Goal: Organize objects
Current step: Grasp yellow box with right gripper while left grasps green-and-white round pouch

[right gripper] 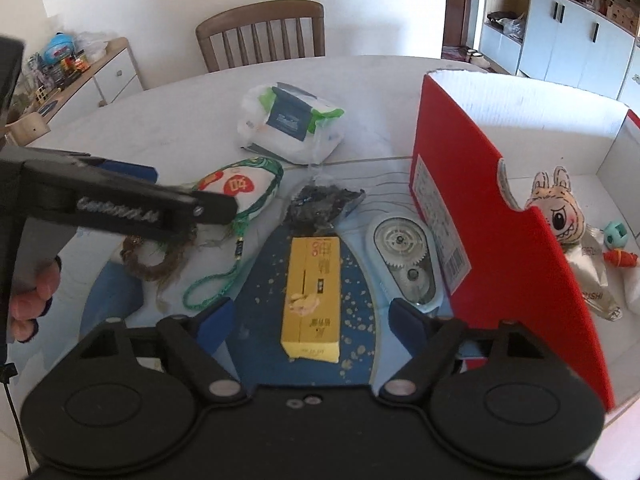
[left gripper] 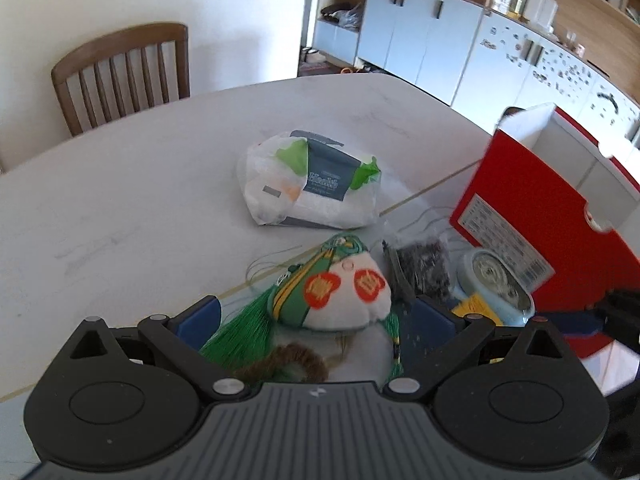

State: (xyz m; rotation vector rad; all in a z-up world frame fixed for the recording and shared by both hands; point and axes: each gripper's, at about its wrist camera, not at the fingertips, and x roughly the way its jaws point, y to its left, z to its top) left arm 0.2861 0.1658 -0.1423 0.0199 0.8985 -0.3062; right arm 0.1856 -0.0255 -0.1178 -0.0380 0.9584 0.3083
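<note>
Much of the scene is only partly readable. In the left wrist view, the white and green stuffed fabric charm with orange patches and a green tassel [left gripper: 340, 292] lies on the white table [left gripper: 120, 208], and the gripper body covers its lower edge and the brown fibre ring [left gripper: 296, 364] below it. Motion blurs the view, so the print on the white plastic tissue pack with a dark label [left gripper: 312, 184] cannot be read. The dark crinkled plastic packet [left gripper: 420, 264] and the round pale blue tape dispenser [left gripper: 496, 284] are half hidden beside the red cardboard box [left gripper: 532, 184], whose far side runs out of frame.

The left gripper [left gripper: 320, 316] points steeply down over the charm, blue pads spread either side of it without pressing (released).

In the right wrist view the right gripper [right gripper: 310, 316] tilts downward over the yellow rectangular carton [right gripper: 314, 296], which lies lengthwise between the parted blue fingers [right gripper: 218, 316], untouched. A hand [right gripper: 32, 300], cut off at the left edge, grips the other tool's handle. Inside the box lies a beige rabbit-eared plush doll [right gripper: 560, 216], partly behind the red wall.
</note>
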